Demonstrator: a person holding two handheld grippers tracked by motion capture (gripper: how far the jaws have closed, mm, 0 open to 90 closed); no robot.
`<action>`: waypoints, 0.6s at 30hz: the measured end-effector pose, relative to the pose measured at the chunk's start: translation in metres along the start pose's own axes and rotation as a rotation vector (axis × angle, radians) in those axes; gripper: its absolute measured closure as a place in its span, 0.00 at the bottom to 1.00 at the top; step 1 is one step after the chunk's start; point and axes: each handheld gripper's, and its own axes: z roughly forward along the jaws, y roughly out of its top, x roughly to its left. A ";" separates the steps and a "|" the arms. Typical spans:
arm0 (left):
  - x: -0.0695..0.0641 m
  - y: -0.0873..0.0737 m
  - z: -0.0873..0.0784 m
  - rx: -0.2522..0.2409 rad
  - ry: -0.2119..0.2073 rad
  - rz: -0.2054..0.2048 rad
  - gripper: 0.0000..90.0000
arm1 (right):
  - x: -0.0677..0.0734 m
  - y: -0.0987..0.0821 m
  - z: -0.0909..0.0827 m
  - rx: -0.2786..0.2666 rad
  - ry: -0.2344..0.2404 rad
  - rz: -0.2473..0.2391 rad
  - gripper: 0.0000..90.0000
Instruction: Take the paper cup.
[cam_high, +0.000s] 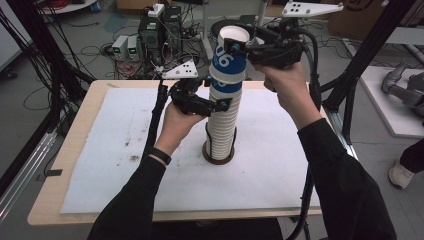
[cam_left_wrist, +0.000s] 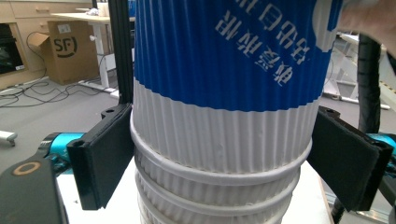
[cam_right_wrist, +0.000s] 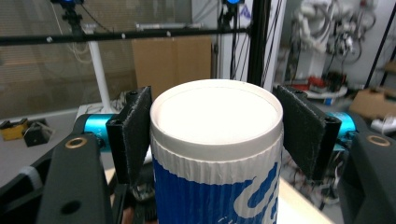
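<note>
A tall stack of paper cups (cam_high: 221, 131) stands mid-bench on a white mat (cam_high: 115, 165). The left gripper (cam_high: 216, 106) clamps the stack's upper part. The right gripper (cam_high: 240, 48) is closed on the blue top cup (cam_high: 227, 62), apparently being lifted off; separation seems unfinished.

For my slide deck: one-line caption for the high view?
Right claw grips the top blue-and-white cup while the left claw clasps the cup stack.
</note>
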 end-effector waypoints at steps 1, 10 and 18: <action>0.000 0.000 0.000 0.002 -0.001 0.001 0.14 | 0.002 0.006 -0.003 -0.019 0.002 -0.013 0.35; 0.000 0.000 0.000 0.002 0.001 0.003 0.14 | 0.012 0.027 -0.015 -0.088 0.007 -0.063 0.35; 0.001 0.000 0.000 0.004 -0.001 0.003 0.14 | 0.020 0.038 -0.025 -0.126 0.004 -0.102 0.35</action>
